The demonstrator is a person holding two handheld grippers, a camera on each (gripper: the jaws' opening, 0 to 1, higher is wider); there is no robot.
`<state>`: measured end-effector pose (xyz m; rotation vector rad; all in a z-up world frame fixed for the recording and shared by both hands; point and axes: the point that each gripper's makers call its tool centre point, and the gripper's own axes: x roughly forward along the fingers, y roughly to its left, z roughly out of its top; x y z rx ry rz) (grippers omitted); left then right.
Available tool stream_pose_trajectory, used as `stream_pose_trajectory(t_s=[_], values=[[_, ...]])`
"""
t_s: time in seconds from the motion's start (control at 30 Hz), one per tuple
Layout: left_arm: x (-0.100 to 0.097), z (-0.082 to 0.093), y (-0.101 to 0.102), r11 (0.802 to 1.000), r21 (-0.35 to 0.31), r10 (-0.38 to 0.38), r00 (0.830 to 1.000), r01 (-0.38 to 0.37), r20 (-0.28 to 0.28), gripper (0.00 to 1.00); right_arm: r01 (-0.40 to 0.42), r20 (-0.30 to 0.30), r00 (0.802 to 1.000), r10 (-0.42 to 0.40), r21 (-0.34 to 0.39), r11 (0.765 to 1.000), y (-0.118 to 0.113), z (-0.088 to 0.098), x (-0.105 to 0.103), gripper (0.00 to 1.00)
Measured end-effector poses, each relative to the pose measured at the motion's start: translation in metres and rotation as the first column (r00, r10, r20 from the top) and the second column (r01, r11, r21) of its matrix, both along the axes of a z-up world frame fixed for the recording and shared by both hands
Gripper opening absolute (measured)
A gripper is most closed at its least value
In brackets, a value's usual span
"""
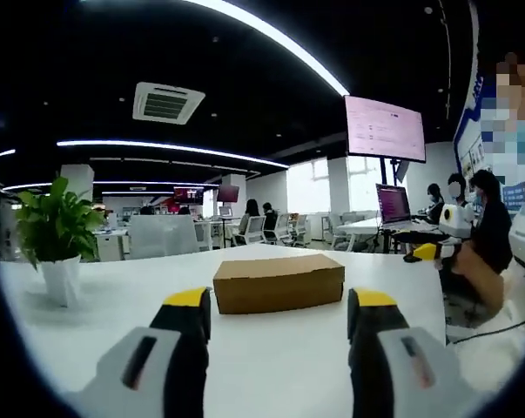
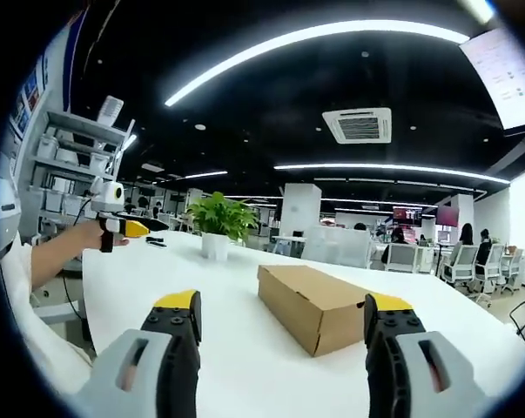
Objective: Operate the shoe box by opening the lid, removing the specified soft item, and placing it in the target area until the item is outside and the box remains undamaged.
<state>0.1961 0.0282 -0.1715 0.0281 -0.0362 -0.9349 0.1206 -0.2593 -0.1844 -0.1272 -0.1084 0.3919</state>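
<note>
Bare white worktop (image 1: pixel 271 348) lies open on every side of the closed cardboard shoe box (image 1: pixel 279 282); the potted plant (image 1: pixel 55 239) stands well apart at one edge.

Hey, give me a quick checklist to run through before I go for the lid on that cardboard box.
1. Box lid shut and flat: ok.
2. Left hand-held gripper open, holding nothing: ok.
3. Right hand-held gripper open, holding nothing: ok.
4. Table bare between jaws and box: ok.
5. Potted plant stands well apart from the box: ok.
6. Soft item inside: cannot tell, lid hides it.
</note>
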Motion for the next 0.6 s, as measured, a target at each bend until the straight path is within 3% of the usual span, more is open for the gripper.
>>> stream_pose_trajectory(t_s=[0.1,0.17,0.23,0.3,0.33,0.4,0.47,0.6], values=[[0.005,0.001,-0.002,1.0,-0.019,-0.023,0.999,0.022,-0.025,0.64,0.01,0.015,1.0,-0.009,-0.015,1.0,0.0,0.006,0.003,0.75],[0.009,0.002,-0.006,0.999,-0.017,-0.033,0.999,0.033,-0.003,0.59,-0.002,0.022,1.0,0.004,-0.097,0.995,0.003,0.005,0.005,0.74],[0.014,0.002,-0.01,0.999,-0.024,-0.033,0.999,0.033,0.001,0.61,0.022,0.026,0.999,-0.019,-0.119,0.993,0.003,0.005,0.009,0.74],[0.016,0.002,-0.018,0.997,-0.042,-0.06,0.998,0.06,-0.004,0.72,0.003,0.038,0.999,0.001,-0.088,0.996,0.009,0.009,0.01,0.78],[0.018,0.005,-0.019,0.997,-0.06,-0.056,0.998,0.057,0.009,0.74,-0.025,0.031,0.999,0.026,-0.038,0.999,0.014,0.012,0.009,0.79],[0.02,0.012,-0.022,0.996,-0.072,-0.058,0.998,0.06,0.035,0.7,-0.034,0.024,0.999,0.034,-0.013,0.999,0.013,0.013,0.01,0.78],[0.023,0.016,-0.025,0.995,-0.078,-0.055,0.997,0.059,0.048,0.72,-0.009,0.038,0.999,0.009,-0.011,1.0,0.007,0.016,0.013,0.76],[0.028,0.016,-0.036,0.994,-0.053,-0.098,0.995,0.1,0.03,0.7,0.008,0.037,0.999,-0.008,0.003,1.0,0.0,0.021,0.018,0.72]])
